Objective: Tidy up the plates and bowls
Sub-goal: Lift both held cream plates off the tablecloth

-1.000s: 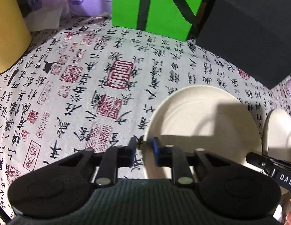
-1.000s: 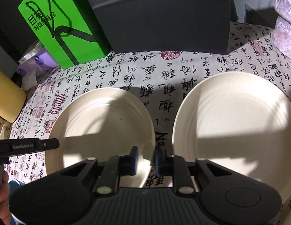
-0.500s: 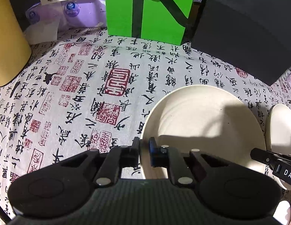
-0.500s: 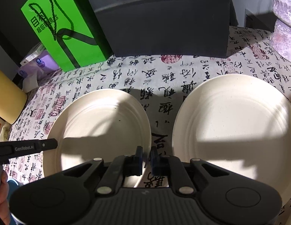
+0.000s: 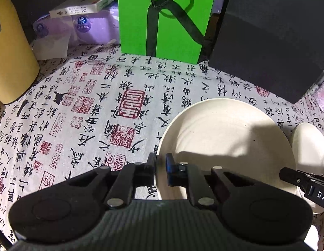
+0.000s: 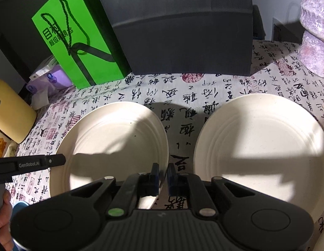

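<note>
I have both claws pinched on the same plate. My left claw [image 5: 161,171] grips the near-left rim of the left plate [image 5: 224,138], and my right claw [image 6: 163,176] is shut on that plate's [image 6: 111,142] near-right rim, at about five o'clock on its circle. The second plate [image 6: 264,146] lies just beside it at three o'clock, apart by a strip of the calligraphy-print surface [image 5: 99,115].

The risk I judge highest: two thin-rim pinches on one shallow plate. If my hands lift unevenly, the rim could slide out of one claw and the plate tip. Swinging it right could also clip the second plate's rim.

Against a second ago, both claws have narrowed from a small gap onto the rim, and the left view has tipped up towards the green bag [image 5: 164,18].
</note>
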Demonstrator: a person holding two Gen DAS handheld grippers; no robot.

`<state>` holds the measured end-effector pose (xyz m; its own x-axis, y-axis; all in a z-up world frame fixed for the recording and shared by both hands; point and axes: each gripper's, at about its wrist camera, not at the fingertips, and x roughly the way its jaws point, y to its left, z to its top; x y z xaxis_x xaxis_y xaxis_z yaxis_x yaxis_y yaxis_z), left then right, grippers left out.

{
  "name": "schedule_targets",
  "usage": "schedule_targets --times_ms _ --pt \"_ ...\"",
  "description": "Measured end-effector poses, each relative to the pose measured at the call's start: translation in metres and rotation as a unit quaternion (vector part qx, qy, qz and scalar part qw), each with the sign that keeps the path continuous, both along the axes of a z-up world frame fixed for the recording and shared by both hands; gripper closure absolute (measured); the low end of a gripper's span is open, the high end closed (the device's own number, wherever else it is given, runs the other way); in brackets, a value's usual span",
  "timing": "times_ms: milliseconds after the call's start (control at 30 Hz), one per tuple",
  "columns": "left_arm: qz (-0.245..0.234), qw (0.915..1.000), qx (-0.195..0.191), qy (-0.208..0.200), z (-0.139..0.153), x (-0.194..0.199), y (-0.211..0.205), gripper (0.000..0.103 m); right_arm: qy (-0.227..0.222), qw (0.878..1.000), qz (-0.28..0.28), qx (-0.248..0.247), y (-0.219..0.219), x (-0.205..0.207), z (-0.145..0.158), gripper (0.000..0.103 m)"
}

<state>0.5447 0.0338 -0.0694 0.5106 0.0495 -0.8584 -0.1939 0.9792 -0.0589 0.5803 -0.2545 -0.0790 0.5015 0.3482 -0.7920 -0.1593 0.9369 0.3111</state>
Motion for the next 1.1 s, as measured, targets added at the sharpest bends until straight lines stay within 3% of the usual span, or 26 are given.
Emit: schedule_targets --times_ms 1100 --pt "0.003 0.9972 0.007 -0.074 0.077 -0.075 -0.005 0.092 -0.072 0.997 -0.003 0.013 0.001 -0.075 0.076 0.096"
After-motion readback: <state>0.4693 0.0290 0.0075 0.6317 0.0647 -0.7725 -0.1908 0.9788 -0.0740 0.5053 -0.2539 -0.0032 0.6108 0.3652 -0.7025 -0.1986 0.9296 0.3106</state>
